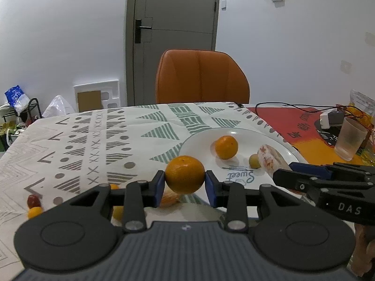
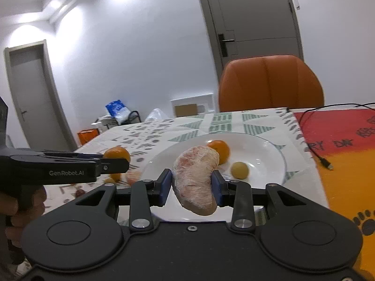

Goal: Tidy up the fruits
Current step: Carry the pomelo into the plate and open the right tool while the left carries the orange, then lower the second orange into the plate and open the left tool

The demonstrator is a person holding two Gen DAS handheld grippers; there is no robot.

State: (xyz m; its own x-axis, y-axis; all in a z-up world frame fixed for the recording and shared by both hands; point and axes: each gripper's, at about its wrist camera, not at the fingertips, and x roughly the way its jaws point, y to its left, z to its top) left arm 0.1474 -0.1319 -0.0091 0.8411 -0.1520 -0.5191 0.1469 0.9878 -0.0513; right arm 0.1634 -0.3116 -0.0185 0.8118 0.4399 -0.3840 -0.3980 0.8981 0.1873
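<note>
My left gripper (image 1: 185,179) was clamped on an orange (image 1: 185,174), its blue pads pressed against the fruit's two sides, and it carried the fruit clear of the patterned tablecloth (image 1: 98,138). Ahead of it and a little to its right lay the white plate (image 1: 276,140), with a second orange (image 1: 226,146) and a small yellowish fruit (image 1: 254,161) resting on it, apart from each other. My right gripper (image 2: 192,182) was closed on a peeled pomelo segment (image 2: 195,178), held lengthwise between its pads above the near part of the plate; the second orange sat just beyond the segment's far end and the small yellowish fruit ahead to its right. Below and to the left of my left gripper, several small fruits stayed on the cloth: a red one (image 1: 33,200), a little orange one (image 1: 34,212) touching it, and a peeled piece (image 1: 169,199) partly hidden under the fingers. Across the table stood an orange chair (image 1: 201,77), and far to the right a frosted cup (image 1: 350,139).
</note>
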